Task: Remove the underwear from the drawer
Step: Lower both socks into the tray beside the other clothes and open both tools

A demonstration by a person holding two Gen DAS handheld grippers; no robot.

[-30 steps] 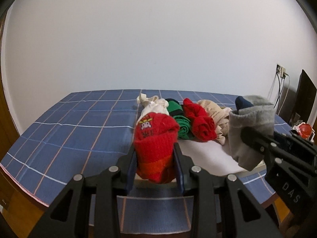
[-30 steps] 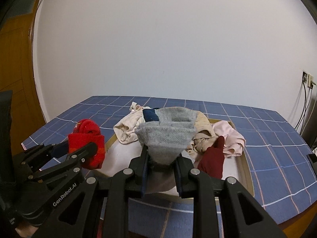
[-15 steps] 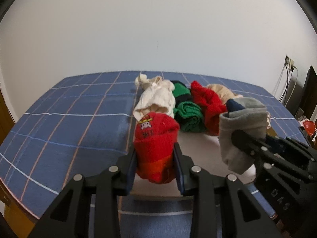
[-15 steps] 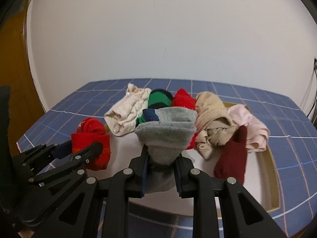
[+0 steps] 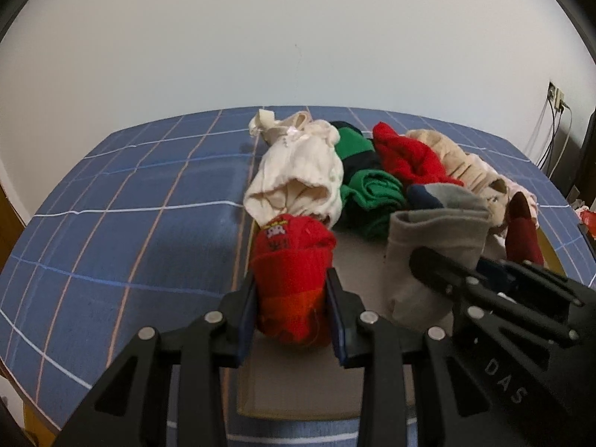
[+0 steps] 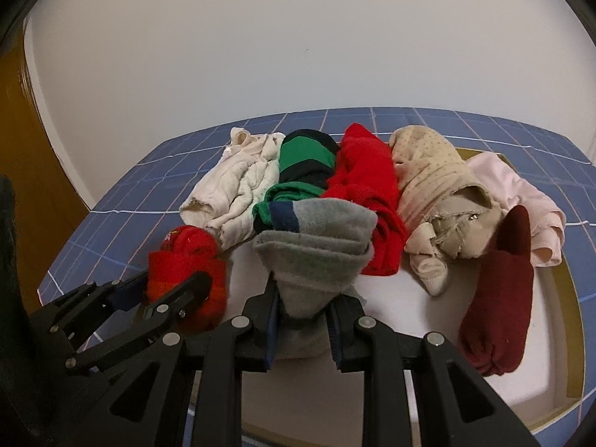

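**Both tongs clamped on rolled garments above the drawer**

Left gripper, seen from the left wrist camera at lower centre, is clenched on a red roll with a small patch near its top; the two fingers press its sides. At lower right of this view the right gripper pinches a grey roll with a navy band. Behind them, across the middle of the frame, lie a cream bundle, a green-and-black roll, a red garment, a beige piece and a maroon piece, all in the shallow drawer with its white floor, which sits on a blue checked cloth.

From the right wrist camera, the right gripper at lower centre grips the grey roll, squeezed narrow between the fingers. The left gripper enters from the lower left, closed on the red roll. The remaining underwear fills the middle of the frame: cream bundle, green-and-black roll, red garment, beige piece, a pale pink piece at right and the maroon piece at lower right, inside the drawer, whose tan rim shows at the right edge.
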